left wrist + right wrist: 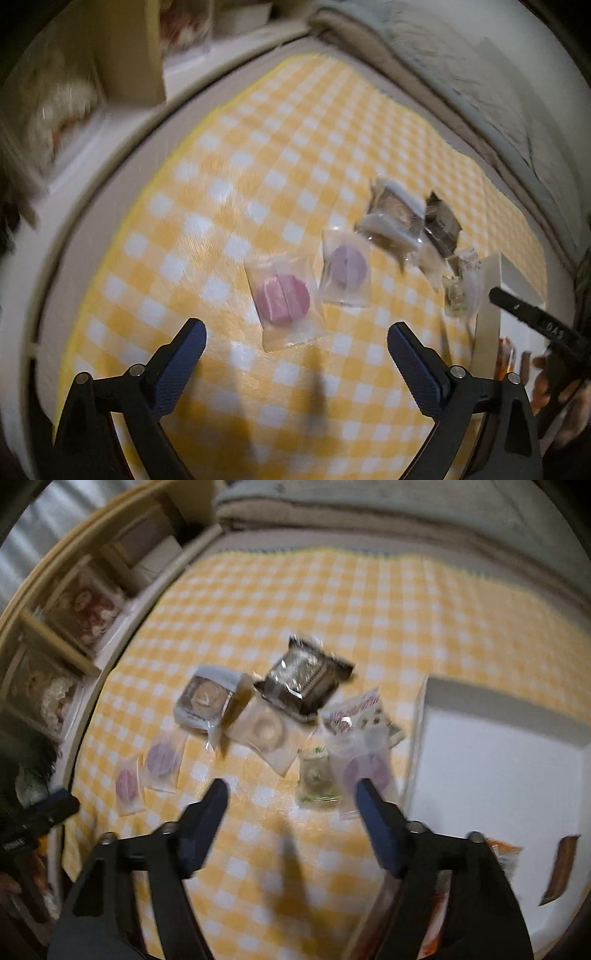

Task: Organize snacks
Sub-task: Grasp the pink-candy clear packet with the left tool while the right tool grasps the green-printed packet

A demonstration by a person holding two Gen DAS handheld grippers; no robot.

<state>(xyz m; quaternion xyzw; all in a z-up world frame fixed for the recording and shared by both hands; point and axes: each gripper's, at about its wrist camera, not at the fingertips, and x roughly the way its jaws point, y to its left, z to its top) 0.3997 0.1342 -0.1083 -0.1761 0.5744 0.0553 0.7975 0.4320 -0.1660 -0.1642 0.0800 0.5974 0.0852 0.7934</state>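
Several wrapped snacks lie on a yellow checked cloth (258, 166). My left gripper (295, 328) hangs open just short of a pink round snack (282, 299) in a clear wrapper, with a purple one (347, 271) beside it. Nothing sits between its fingers. My right gripper (291, 786) is open over bare cloth. A green-patterned pack (316, 775) and a purple snack (365, 768) lie by its right finger. Beyond are a beige round cookie (266, 731), a grey pack (205, 699) and a dark pack (306, 675). A white box (498, 757) stands to the right.
The white box holds an orange packet (504, 849) and a brown stick (561, 867). A wooden shelf (74, 609) with clear containers lines the left edge of the table. A grey blanket (369, 509) lies along the far edge. Both views are motion-blurred.
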